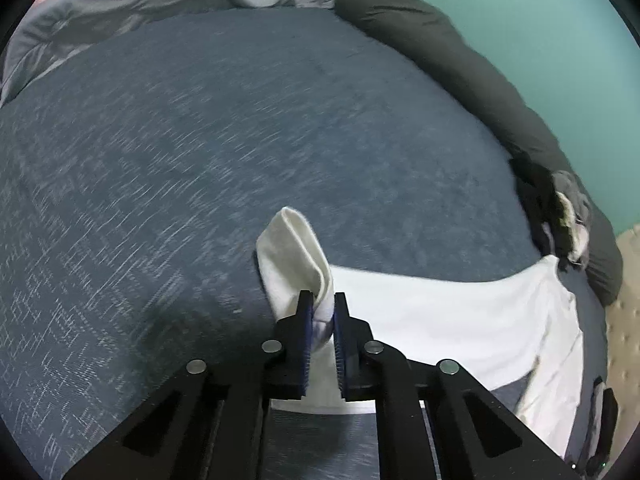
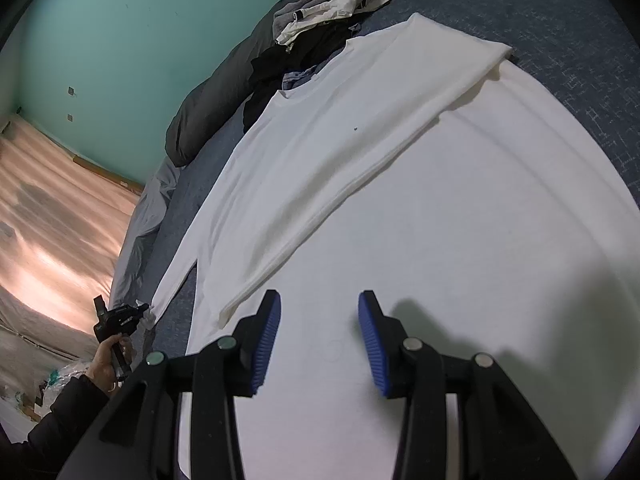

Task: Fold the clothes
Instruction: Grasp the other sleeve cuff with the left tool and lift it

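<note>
on the bed (image 2: 580, 20), blue-grey cover, a white long-sleeved shirt (image 2: 360, 200) lies flat, neck toward the dark clothes pile (image 2: 320, 24) by the wall. one sleeve is folded across the chest; the other sleeve (image 2: 172, 280) runs straight out toward the bed edge.

left gripper (image 1: 322, 320): fingers pinching that sleeve's cuff (image 1: 296, 256), cloth bunched between the pads and lifted off the cover. right gripper (image 2: 318, 340): fingers spread, nothing between them, hovering over the shirt's lower body.

step in hand, as judged: fold the second sleeve in. carry the cuff across low and lay it parallel to the first sleeve; the right could pin the body so it does not drag. risk: the thin pinch slipping.

containers: none in view.
</note>
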Demonstrator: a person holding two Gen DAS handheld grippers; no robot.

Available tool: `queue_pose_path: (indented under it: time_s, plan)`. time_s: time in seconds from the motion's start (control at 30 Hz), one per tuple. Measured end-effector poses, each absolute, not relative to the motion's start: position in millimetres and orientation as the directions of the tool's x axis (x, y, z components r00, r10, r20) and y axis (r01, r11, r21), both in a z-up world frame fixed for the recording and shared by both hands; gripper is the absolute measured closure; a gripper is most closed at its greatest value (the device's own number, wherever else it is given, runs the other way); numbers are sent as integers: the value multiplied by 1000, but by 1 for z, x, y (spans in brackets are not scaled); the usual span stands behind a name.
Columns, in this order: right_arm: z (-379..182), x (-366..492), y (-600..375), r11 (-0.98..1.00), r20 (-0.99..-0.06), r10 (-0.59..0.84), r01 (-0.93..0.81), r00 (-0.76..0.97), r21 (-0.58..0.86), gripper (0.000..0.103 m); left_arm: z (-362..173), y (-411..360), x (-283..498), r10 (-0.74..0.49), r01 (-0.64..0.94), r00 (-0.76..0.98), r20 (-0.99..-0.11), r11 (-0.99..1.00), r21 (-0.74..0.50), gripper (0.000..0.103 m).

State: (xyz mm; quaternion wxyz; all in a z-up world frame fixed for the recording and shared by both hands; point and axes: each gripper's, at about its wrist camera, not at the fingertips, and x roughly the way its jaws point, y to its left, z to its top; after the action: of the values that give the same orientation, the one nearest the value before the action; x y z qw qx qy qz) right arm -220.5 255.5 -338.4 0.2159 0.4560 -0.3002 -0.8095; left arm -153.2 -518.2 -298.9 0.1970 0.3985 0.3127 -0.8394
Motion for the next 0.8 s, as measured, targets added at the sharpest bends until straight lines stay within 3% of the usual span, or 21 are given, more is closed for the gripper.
queue_pose_path:
  time_s: [0.37, 0.8]
  plan:
    - [-335, -219, 269, -696, -578, -639, 62, -508, 715, 62, -196, -433, -215, 19, 365, -732, -681, -834, -415, 98]
    - [-330, -217, 298, -660, -549, -646, 27, -530, 751, 62, -90, -200, -280, 260, -40, -744, -616, -937, -348, 98]
